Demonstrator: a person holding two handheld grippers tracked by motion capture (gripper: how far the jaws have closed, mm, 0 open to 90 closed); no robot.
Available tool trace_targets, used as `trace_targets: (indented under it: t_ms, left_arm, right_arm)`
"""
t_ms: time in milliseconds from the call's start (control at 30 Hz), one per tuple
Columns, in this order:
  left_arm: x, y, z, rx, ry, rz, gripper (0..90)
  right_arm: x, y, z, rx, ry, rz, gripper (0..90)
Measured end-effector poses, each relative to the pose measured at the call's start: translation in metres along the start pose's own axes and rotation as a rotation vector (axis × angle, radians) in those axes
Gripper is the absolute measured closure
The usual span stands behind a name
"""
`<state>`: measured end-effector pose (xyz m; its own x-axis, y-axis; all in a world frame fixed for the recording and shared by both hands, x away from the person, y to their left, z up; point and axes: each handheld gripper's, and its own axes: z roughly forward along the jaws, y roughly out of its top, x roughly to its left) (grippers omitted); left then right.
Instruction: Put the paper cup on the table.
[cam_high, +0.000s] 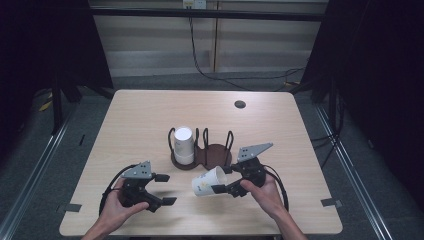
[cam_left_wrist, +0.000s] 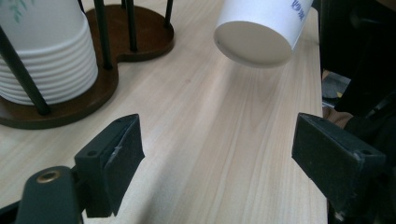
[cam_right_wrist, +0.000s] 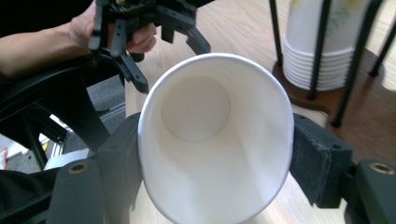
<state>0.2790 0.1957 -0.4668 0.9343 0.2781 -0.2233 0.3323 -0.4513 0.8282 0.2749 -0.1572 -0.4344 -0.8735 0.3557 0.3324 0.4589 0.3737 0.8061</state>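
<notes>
High view is looking forward and down from above the person's side, taking in the whole table (cam_high: 150, 115) from fairly far. Left gripper view is riding low and close over the tabletop, facing toward the cup rack (cam_left_wrist: 116, 60) at 10 o'clock and the paper cup (cam_left_wrist: 259, 32) at 1 o'clock. Right gripper view is sitting very near, looking straight into the paper cup (cam_right_wrist: 215, 140), with the cup rack (cam_right_wrist: 327, 93) at 2 o'clock and the left gripper (cam_right_wrist: 140, 28) at 11 o'clock. All three views are sharing the paper cup (cam_high: 209, 181) and cup rack (cam_high: 210, 155).
</notes>
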Motion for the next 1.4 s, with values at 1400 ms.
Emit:
trace_targets:
  t_ms: [1400]
  left_arm:
    - [0.008,-0.002,-0.009,0.001,0.064,-0.012,16.7]
  right_arm:
    - [-0.025,-0.009,-0.06,0.089,-0.192,0.076,26.6]
